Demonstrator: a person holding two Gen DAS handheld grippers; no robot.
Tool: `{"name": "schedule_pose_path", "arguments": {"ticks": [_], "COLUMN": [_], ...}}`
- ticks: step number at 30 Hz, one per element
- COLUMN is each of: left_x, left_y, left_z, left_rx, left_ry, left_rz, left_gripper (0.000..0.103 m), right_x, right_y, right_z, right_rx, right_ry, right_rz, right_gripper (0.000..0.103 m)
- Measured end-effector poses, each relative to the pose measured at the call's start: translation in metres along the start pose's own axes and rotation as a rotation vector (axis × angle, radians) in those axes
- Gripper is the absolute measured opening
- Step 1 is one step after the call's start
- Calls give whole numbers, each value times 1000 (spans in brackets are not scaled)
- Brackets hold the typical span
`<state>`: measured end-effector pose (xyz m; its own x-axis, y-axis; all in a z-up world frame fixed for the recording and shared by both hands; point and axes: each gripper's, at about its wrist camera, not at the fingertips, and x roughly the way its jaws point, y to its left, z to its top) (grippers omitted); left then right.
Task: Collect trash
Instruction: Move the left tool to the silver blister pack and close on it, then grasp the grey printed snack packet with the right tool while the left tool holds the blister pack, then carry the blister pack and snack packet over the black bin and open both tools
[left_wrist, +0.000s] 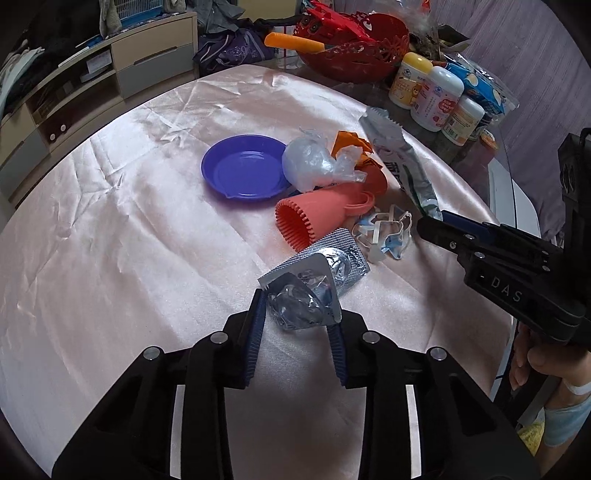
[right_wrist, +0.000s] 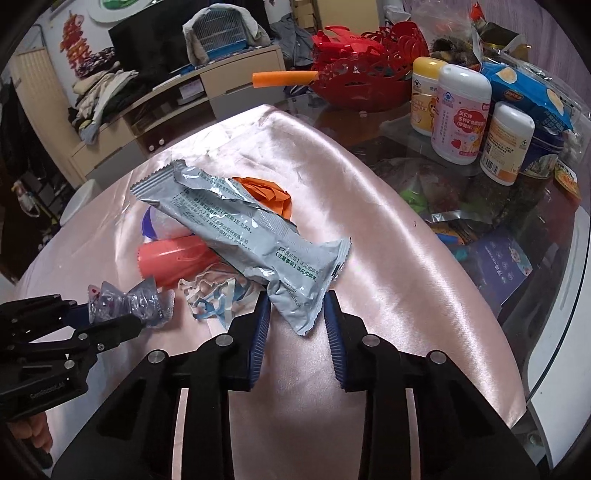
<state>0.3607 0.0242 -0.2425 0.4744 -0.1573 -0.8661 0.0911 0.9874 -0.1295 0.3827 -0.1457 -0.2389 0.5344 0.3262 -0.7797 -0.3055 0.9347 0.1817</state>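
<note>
A trash pile lies on the pink satin cloth. My left gripper has its jaws open around a crumpled silver blister pack, touching it on both sides; it also shows in the right wrist view. My right gripper is open around the lower end of a grey foil sachet, also seen in the left wrist view. Nearby lie a coral silicone cup, a clear plastic bag, orange paper, a crumpled face mask and a blue plate.
A red basket with a red toy and an orange stick stands at the table's far side. White bottles and snack bags crowd the far right on the glass. A cabinet is beyond the table, left.
</note>
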Motion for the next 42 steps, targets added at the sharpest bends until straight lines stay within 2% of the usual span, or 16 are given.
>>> {"name": "schedule_pose_path", "arguments": {"ticks": [1, 3, 11, 17, 20, 22, 34, 42], "left_x": [0, -3, -20, -49, -67, -79, -141, -150], "left_y": [-1, -1, -3, -7, -12, -17, -62, -96], "left_z": [0, -1, -8, -20, -28, -36, -100, -154], "left_rx": [3, 2, 8, 6, 6, 13, 77, 141], "left_ry": [-1, -6, -31, -61, -77, -83, -119, -83], "left_rz": [1, 0, -2, 1, -10, -15, -63, -115], "left_gripper": [25, 24, 23, 23, 23, 23, 23, 24], "right_x": [0, -2, -28, -69, -92, -109, -202, -228], "right_y": [0, 0, 0, 6, 10, 10, 17, 7], "right_z": [0, 0, -4, -14, -22, -29, -88, -150], "right_rx": [0, 0, 5, -4, -18, -23, -5, 27], "right_ry": [-1, -3, -32, -66, -77, -85, -146, -112], "right_rz": [1, 4, 7, -3, -46, -59, -70, -112], "right_gripper": [28, 27, 25, 24, 11, 11, 10, 10]}}
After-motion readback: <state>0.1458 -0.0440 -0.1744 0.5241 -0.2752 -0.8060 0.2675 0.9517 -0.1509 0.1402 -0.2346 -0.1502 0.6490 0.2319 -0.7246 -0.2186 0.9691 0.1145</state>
